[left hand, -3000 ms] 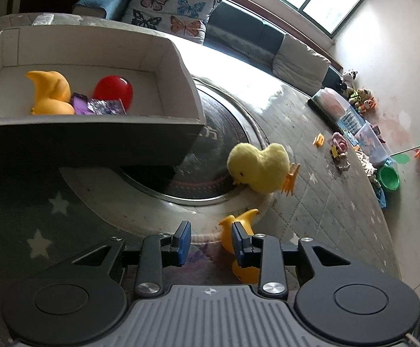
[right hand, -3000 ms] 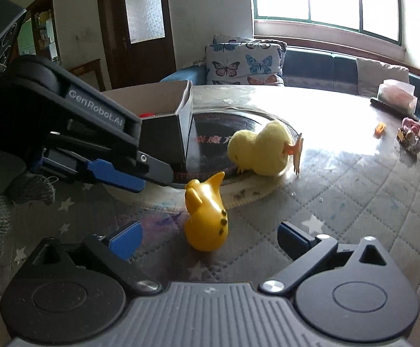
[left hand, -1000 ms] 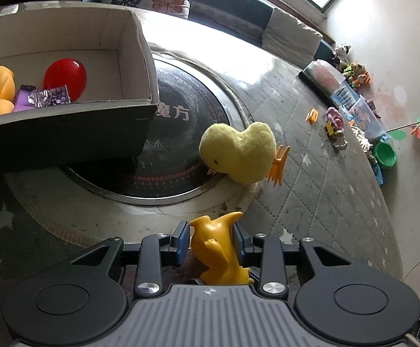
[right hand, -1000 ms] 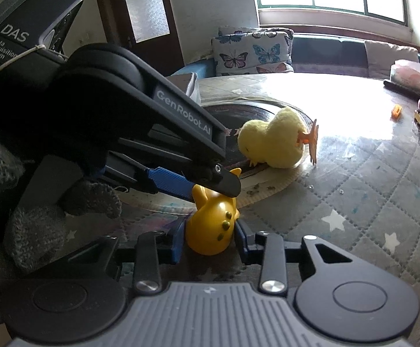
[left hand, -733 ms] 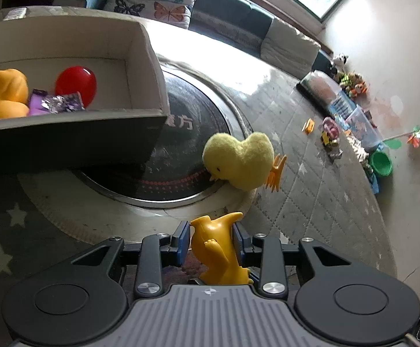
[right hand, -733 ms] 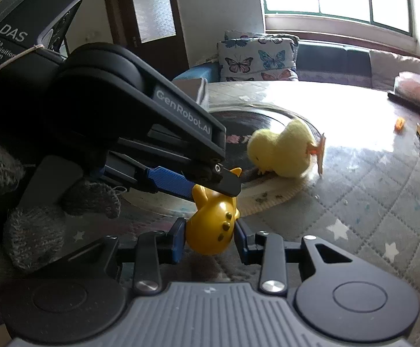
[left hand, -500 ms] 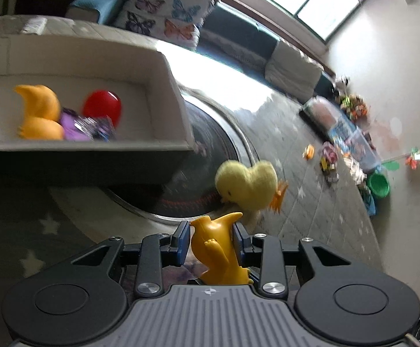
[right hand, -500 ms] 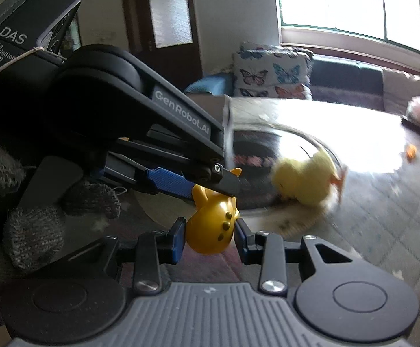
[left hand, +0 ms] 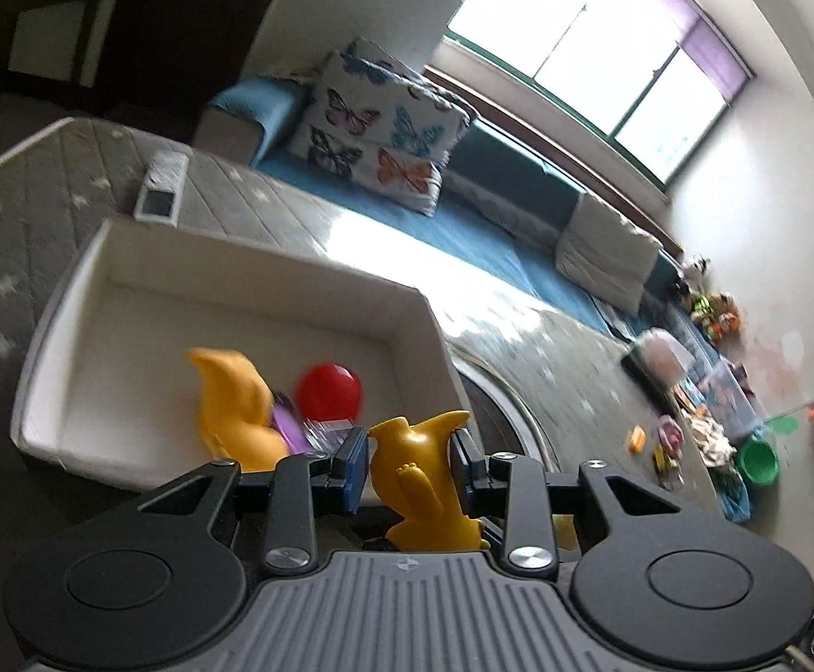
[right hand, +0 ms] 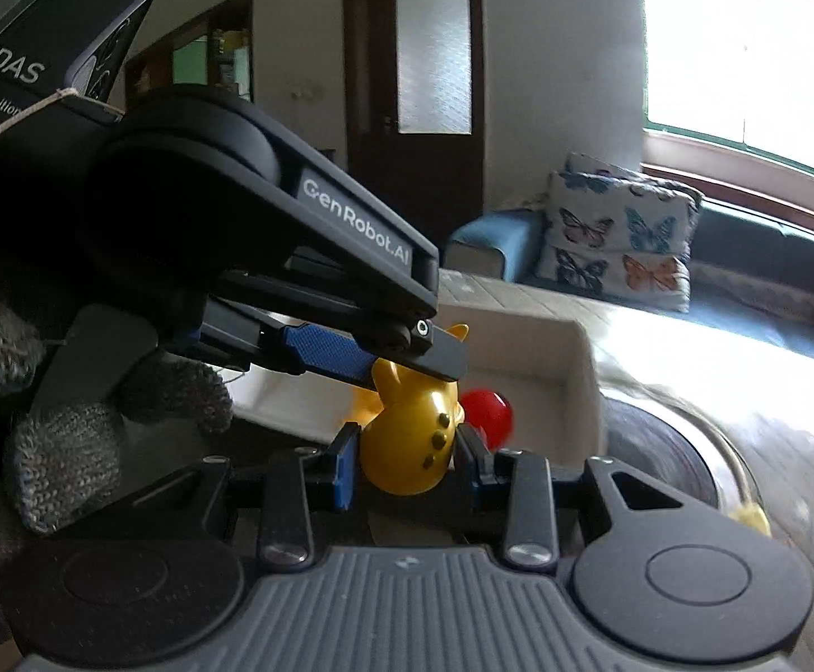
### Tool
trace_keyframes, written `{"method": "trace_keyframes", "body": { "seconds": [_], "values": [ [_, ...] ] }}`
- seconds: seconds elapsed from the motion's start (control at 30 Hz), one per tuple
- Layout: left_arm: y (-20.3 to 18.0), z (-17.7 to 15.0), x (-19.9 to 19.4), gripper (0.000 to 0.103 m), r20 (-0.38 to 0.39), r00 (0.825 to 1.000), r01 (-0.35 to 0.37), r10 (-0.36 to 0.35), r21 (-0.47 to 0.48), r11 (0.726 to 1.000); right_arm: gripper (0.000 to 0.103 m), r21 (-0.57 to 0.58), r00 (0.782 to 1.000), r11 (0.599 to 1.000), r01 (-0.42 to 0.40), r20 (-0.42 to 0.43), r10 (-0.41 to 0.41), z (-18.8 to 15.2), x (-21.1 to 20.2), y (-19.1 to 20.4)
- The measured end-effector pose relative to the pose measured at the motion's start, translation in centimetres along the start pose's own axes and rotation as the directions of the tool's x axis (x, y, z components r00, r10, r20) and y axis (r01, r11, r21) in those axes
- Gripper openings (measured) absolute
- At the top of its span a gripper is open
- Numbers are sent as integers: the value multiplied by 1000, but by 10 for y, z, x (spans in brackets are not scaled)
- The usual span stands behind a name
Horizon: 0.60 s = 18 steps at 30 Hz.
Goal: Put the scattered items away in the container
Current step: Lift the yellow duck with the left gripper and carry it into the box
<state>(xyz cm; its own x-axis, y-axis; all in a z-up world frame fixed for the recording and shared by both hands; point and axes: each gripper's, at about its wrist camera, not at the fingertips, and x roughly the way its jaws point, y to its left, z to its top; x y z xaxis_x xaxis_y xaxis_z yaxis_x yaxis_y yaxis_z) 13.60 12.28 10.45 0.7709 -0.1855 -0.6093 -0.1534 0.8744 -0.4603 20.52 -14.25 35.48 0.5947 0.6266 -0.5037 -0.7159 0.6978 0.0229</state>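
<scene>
Both grippers are shut on the same yellow rubber toy (left hand: 418, 481), which also shows in the right wrist view (right hand: 412, 442). My left gripper (left hand: 409, 456) holds it by its upper part, my right gripper (right hand: 407, 462) by its round body. The toy is lifted off the table, just in front of the white open box (left hand: 350, 291), whose wall shows in the right wrist view (right hand: 583, 381). In the box lie another yellow rubber toy (left hand: 233, 403), a red ball (left hand: 331, 392) and a purple wrapper (left hand: 289, 425). The plush chick is out of view except a yellow scrap (right hand: 748, 515).
The box stands on a quilted grey table with a round dark glass inset (right hand: 664, 465). A small grey box (left hand: 160, 185) lies behind the container. Small toys (left hand: 664, 437), a green bowl (left hand: 759, 459) and a sofa with butterfly cushions (left hand: 378, 129) are at the right and back.
Both grippers closed on the yellow rubber toy, lifted it off the table and carried it left toward the box. The plush chick has slid out of the left wrist view.
</scene>
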Motion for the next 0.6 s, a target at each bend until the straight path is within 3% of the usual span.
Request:
{"method": "trace_keyframes", "body": {
  "seconds": [0.23,0.6],
  "values": [
    [11,25,24,34,8,1000,-20,20,2,1000,35,-8,1000,1000,-8,-18,8,18,39,-5],
    [38,35,82,34,-71,997,-34,30,-48,998,34,34,994,999,-14,-111,17,10,104,-26]
  ]
}}
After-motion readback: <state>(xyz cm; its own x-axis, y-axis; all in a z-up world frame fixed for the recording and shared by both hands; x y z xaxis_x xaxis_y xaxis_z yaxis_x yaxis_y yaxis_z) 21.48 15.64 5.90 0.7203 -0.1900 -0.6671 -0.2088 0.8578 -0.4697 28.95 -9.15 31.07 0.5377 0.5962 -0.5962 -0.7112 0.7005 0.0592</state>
